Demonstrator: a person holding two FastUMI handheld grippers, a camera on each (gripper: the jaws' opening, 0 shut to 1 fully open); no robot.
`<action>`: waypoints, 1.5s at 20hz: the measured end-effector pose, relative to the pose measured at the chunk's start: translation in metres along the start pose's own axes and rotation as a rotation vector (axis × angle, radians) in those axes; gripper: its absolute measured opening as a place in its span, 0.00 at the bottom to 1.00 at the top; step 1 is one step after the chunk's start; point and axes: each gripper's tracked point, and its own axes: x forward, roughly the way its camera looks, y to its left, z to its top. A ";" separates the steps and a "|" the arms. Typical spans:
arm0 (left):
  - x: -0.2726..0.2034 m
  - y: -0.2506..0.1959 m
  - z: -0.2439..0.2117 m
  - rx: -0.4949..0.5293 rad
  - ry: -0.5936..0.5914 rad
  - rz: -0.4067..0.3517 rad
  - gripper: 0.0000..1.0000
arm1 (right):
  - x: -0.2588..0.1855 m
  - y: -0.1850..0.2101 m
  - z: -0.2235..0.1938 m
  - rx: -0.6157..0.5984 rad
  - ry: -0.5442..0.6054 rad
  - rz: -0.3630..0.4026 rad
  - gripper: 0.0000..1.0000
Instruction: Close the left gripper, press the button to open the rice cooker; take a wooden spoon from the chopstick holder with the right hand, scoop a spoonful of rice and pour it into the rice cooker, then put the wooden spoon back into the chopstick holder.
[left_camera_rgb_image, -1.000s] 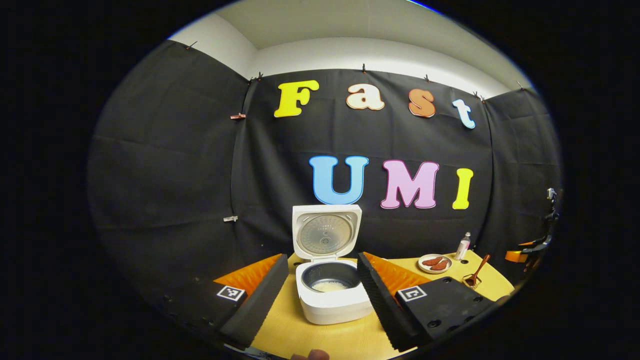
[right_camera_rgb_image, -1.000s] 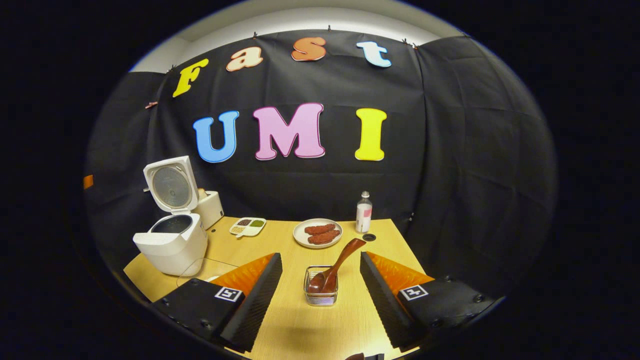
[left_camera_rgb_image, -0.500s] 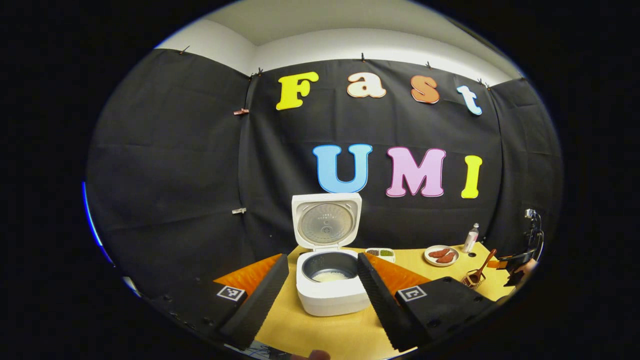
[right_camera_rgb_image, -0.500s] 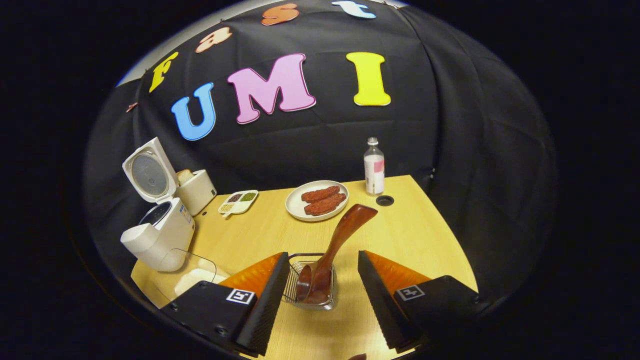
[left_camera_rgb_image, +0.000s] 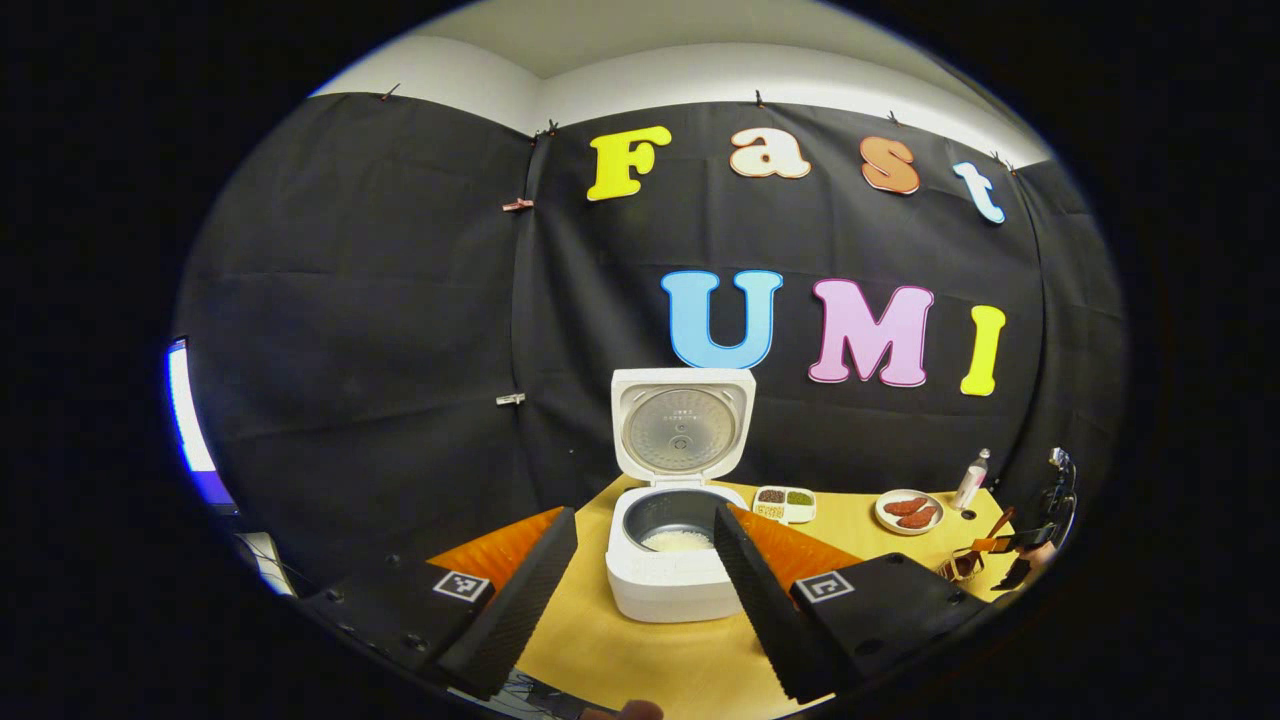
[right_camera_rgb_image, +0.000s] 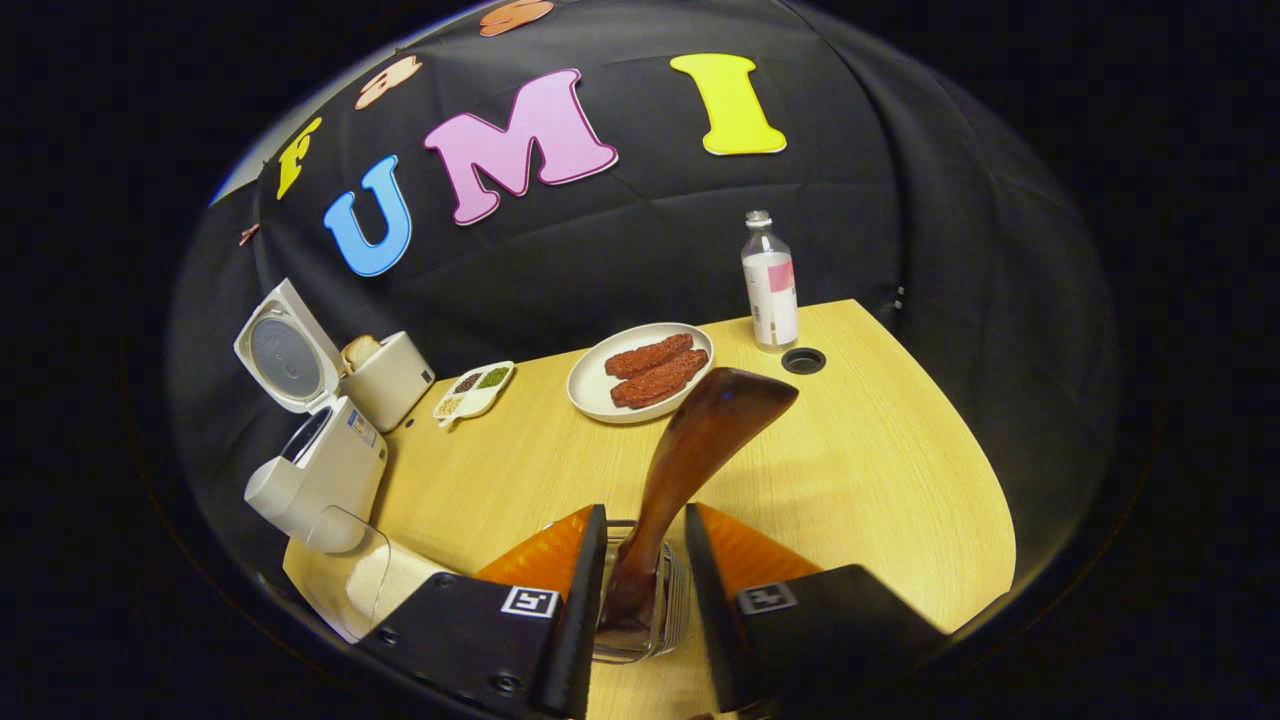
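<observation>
- Two fingers (right_camera_rgb_image: 572, 630) of the right gripper (right_camera_rgb_image: 645, 512) are drawn in close on either side of the wooden spoon (right_camera_rgb_image: 690, 450); we cannot tell whether they press on its handle.
- That spoon stands bowl-down in the chopstick holder (right_camera_rgb_image: 678, 598), well apart from the rice cooker (right_camera_rgb_image: 330, 470) and off to the cooker's right on the table (right_camera_rgb_image: 880, 480).
- Fingers (left_camera_rgb_image: 520, 600) of the left gripper (left_camera_rgb_image: 645, 512) are spread wide and hold nothing; the gripper hangs in front of the rice cooker, not touching it.
- We see the cooker's lid (left_camera_rgb_image: 682, 425) standing upright, so we count the button press as done.
- White grains lie in the cooker's pot (left_camera_rgb_image: 677, 540); we cannot tell whether they come from a poured scoop.
- A clear tub of rice (right_camera_rgb_image: 365, 585) sits just beside the cooker.
- We judge the spoon is about to be taken, which leaves the lift, the scoop, the pour and the return to the holder.
</observation>
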 end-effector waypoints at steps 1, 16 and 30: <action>-0.001 0.001 0.000 0.004 0.000 0.008 0.95 | 0.001 -0.001 0.000 -0.010 -0.006 -0.001 0.35; -0.021 0.032 -0.020 -0.039 0.034 0.060 0.95 | -0.018 0.034 -0.012 -0.125 -0.025 0.029 0.27; -0.015 0.050 -0.017 -0.037 0.037 0.038 0.95 | -0.053 0.031 0.064 -0.013 -0.179 -0.066 0.14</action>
